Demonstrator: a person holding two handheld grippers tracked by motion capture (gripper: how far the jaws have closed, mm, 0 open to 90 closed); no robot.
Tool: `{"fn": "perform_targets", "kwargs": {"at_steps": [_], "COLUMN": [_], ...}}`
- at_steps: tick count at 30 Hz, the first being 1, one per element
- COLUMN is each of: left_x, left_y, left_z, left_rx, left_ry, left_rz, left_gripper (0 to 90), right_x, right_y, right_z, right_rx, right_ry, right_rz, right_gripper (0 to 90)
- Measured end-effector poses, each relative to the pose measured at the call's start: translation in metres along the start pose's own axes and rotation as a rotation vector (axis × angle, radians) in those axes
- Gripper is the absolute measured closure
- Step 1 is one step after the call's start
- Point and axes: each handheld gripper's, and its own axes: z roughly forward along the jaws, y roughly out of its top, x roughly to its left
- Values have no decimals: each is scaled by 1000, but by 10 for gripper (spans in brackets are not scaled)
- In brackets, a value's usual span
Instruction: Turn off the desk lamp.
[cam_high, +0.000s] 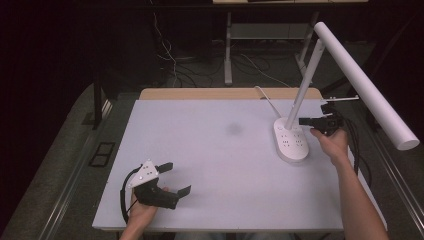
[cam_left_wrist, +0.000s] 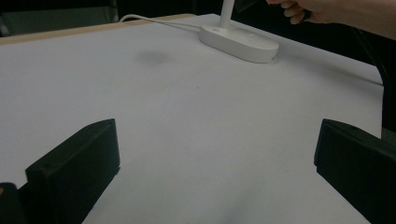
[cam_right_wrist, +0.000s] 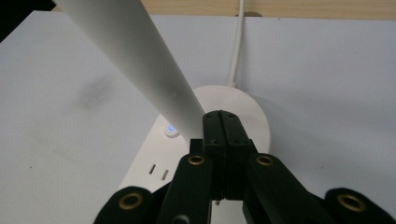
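Two tongs, high view: the right tongs (cam_high: 306, 121), jaws pressed together and empty, sit beside the desk lamp (cam_high: 291, 141) stem at the worktop (cam_high: 210, 150) far right; the left tongs (cam_high: 175, 178) rest wide apart. Left gripper view: lamp far ahead. Right gripper view: the stem slants up-left just past the closed tips, above a lit button (cam_right_wrist: 171, 129).

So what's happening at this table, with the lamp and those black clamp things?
A person sits at a white table with a two-jaw gripper in each hand. The right gripper, jaws shut with nothing between them, is held just over the base of a white desk lamp, beside its slanted stem and close to a small button glowing blue. The left gripper rests near the table's front edge, jaws wide open and holding nothing. The lamp's cable runs off the back.
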Motion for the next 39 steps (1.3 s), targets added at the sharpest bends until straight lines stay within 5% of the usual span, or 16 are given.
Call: {"fn": "perform_targets", "kwargs": {"at_steps": [8,9,22,23,26,27,32,39], "left_x": [-1,-1,-2,-2,-2,-2,-2,-2], "left_y": [0,0,0,0,0,0,0,0], "left_z": [1,1,0,0,0,0,-1,-1], "left_rx": [-2,-1,-5,-5,-6,-6,-7,-9], "left_ry": [-7,-6,-3,-3,-4,-4,-2,0], "left_rz": [0,1,1,1,1,1,3,0], "left_gripper": [0,0,0,0,0,0,0,0], "right_x": [5,6,22,27,33,39,54,70], "right_y": [-9,-10,-30,-34,-38,-40,-47,-65], "right_z": [-18,-21,-42,-45,-50,-55,-68,-78], "right_rx": [-20,-25,-79,-82,-114,-122,-113,-145], "right_ry": [4,3,33,27,29,29,74,120], "right_rz": [-1,-2,26,14,18,4,-42,-67], "right_gripper": [897,814,496,408,347,219,8,4]}}
